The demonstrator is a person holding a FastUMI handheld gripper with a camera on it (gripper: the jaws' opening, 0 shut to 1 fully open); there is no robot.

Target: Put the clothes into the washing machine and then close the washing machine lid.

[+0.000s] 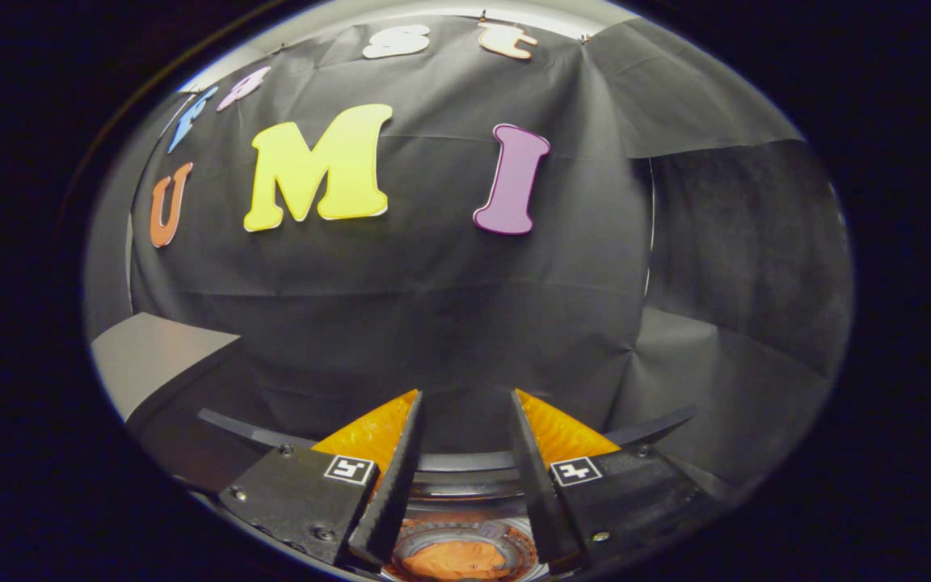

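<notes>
Your hand-held two-finger gripper [465, 404], with black ridged fingers [398, 477] backed by orange-yellow panels, stands with its fingers apart and nothing held between them; each black finger mount carries a small square black-and-white marker. Low between the finger bases you look down into the round opening of the washing machine [465, 485], whose pale grey curved rim runs across the gap between the fingers and whose lid is not down over it. Inside the drum, an orange crumpled garment [459, 559] lies at the bottom, ringed by the drum's metallic wall. The garment sits below and between the fingers, apart from both. A dark curved edge [247, 431] sweeps outward on either side of the finger mounts; you cannot tell from here whether it belongs to the machine's lid or its body. Beyond the fingertips hangs the booth's black cloth wall [433, 307]. Off to the left of the fingers, a flat grey surface [150, 356] meets that wall.
</notes>
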